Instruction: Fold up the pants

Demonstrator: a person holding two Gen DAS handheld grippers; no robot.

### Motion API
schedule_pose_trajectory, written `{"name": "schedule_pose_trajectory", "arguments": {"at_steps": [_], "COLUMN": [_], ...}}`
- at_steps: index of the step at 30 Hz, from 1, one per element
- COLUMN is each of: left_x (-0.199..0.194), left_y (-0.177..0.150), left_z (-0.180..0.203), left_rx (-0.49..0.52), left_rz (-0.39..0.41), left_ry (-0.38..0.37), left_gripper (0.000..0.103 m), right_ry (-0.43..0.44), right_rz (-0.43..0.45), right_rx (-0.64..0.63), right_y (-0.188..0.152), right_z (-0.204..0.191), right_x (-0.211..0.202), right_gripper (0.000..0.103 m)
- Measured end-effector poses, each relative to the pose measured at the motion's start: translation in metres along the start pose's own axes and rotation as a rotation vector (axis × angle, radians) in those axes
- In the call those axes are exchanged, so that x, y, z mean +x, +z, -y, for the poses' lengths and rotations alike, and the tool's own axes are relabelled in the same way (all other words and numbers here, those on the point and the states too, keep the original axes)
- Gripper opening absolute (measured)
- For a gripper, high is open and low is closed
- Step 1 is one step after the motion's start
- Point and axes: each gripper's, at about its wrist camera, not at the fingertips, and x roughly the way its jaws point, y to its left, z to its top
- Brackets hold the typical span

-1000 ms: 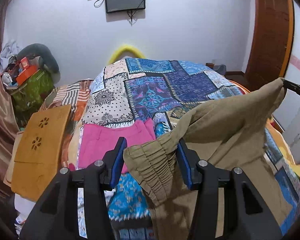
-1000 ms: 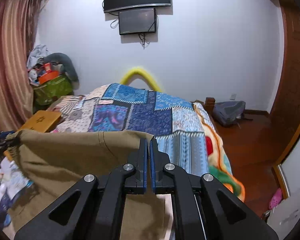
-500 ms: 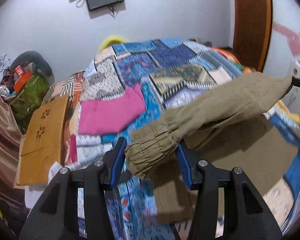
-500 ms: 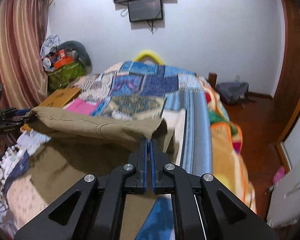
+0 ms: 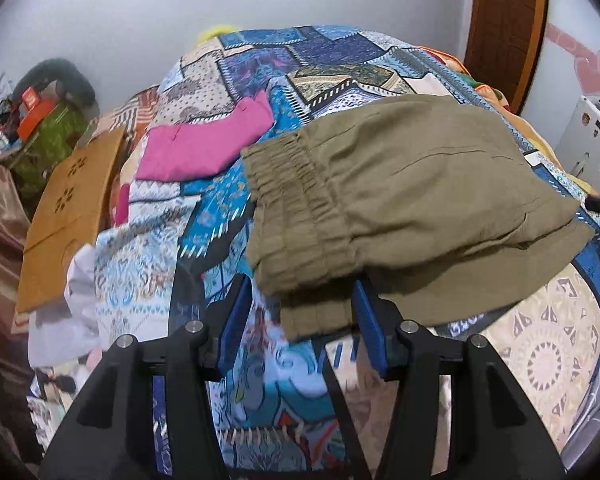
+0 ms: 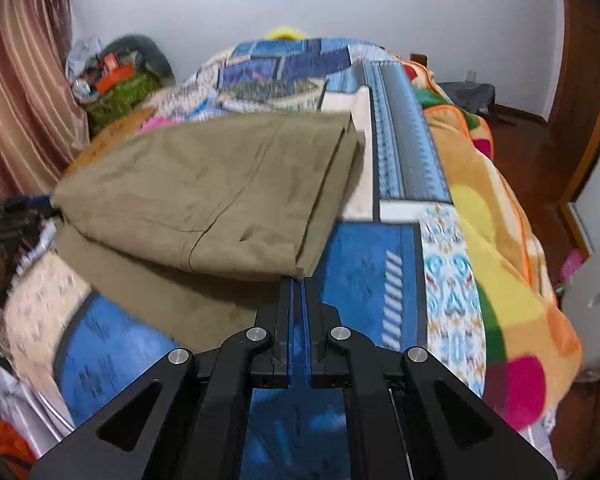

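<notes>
So the olive pants [image 5: 412, 184] are lying folded over on the bed [image 5: 152, 264], on top of that busy patchwork quilt [image 5: 332, 52], with the upper layer doubled back over a lower layer that sticks out underneath along the near edge. The gathered elastic waistband [image 5: 300, 216] faces the left tool [image 5: 298, 318], whose blue-padded fingers are spread wide apart; the corner of the lower layer droops down between them, but neither pad looks like it's actually pressing the fabric. Over on the other side, the right tool [image 6: 298, 284] has its fingers pressed nearly together with just a thin slit between them, and the tips sit right at the near corner of the folded pants [image 6: 220, 188]. Honestly I can't tell whether a bit of cloth is pinched in there or the tips are only touching the edge. In the left wrist view there's also a folded pink garment [image 5: 204, 144] just beyond the waistband, lying on the quilt, and a tan cardboard piece [image 5: 68, 212] with flower cutouts off the left side of the bed. A wooden door [image 5: 504, 28] stands behind on the right.
</notes>
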Motion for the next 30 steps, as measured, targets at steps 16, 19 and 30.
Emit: {"name": "schedule_pose_trajectory", "arguments": {"at_steps": [16,19,30], "left_x": [-0.053,-0.046,-0.008], "left_y": [0.050,0.057,0.047], "left_z": [0.026,0.048,0.100], "left_rx": [-0.020,0.026,0.160], "left_rz": [0.107,0.096,-0.005], "left_ry": [-0.058,-0.093,-0.180], "left_gripper": [0.063,0.064,0.064], "right_ry": [0.077,0.117,0.195], "right_rz": [0.101,0.077,-0.023], "right_rx": [-0.165,-0.216,-0.348], "right_y": [0.022,0.025,0.019], "right_z": [-0.065,-0.084,-0.119], "right_x": [-0.026,-0.010,0.040], "right_gripper": [0.037,0.037,0.039]}}
